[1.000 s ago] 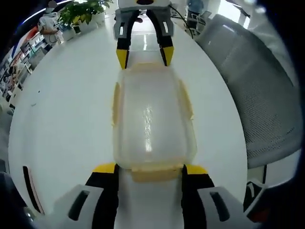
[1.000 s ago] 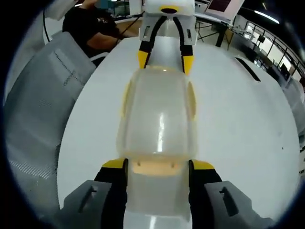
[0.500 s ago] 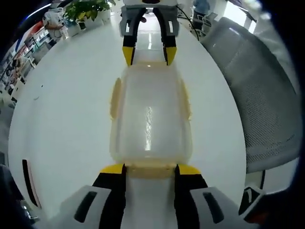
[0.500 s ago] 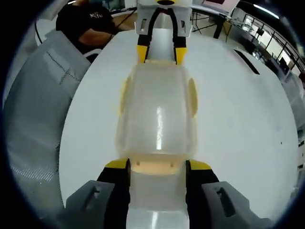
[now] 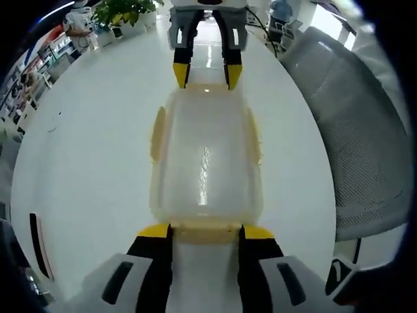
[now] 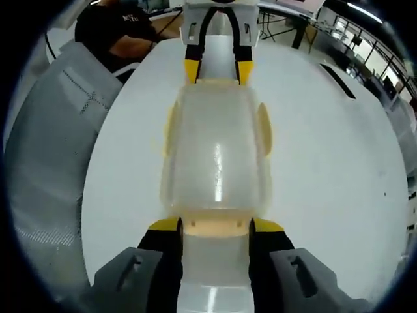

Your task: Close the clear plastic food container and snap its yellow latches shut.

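the clear container (image 5: 206,166) sits lid-on in the middle of a white round table (image 5: 85,150), lying lengthwise between the two claws, which face each other across it. in the left gripper view, the left gripper (image 5: 205,229) comes up from the bottom with its yellow-tipped jaws spread just wide enough to bracket the near short end, one tip at each corner, with the yellow end latch (image 5: 206,233) between them. at the far short end the right gripper (image 5: 207,74) points back this way, jaws parted, tips right at the rim. a yellow latch (image 5: 157,133) shows on each long side, lying close against the wall.

the right gripper view gives the same layout from the other end — the right gripper (image 6: 216,225) spread around the near latch (image 6: 218,226), the container (image 6: 217,160) running away from it, and the left gripper (image 6: 217,69) at the far edge. whether any tip actually presses on the plastic cannot be told.

a grey mesh chair (image 5: 352,130) stands beside the table, potted plants (image 5: 120,13) sit at its far edge, and a person in a dark top (image 6: 114,32) sits beyond it.
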Demonstrator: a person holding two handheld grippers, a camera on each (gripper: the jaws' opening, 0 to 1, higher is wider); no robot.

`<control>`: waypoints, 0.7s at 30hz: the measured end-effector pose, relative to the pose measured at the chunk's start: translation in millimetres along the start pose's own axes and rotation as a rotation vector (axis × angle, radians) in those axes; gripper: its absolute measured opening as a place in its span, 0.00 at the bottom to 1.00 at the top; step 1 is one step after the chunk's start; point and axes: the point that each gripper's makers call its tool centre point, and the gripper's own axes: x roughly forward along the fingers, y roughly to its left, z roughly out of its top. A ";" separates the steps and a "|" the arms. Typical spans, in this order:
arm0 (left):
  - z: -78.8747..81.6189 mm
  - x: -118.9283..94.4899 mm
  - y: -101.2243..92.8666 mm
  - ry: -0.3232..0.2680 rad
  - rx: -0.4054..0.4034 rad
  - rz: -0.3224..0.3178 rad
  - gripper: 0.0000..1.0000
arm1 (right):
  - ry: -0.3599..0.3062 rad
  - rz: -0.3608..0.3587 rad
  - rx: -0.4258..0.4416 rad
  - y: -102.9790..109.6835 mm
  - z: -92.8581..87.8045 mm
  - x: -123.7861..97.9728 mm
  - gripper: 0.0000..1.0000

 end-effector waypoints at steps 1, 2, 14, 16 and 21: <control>0.2 0.3 -0.2 0.004 -0.001 -0.001 0.33 | 0.000 0.000 0.003 0.1 0.0 0.1 0.35; 0.4 0.5 -0.8 0.011 0.005 -0.002 0.33 | 0.001 -0.001 0.006 0.1 0.0 -0.1 0.35; -1.2 1.1 -0.9 0.010 0.011 -0.009 0.34 | 0.028 -0.001 0.010 -0.4 -0.2 -0.1 0.35; -1.4 0.8 -1.7 -0.004 0.004 -0.006 0.33 | 0.027 0.001 0.006 -0.3 -0.3 -0.2 0.35; -0.2 1.1 -1.8 -0.015 0.003 -0.007 0.33 | 0.036 -0.004 0.006 0.1 0.0 -0.2 0.35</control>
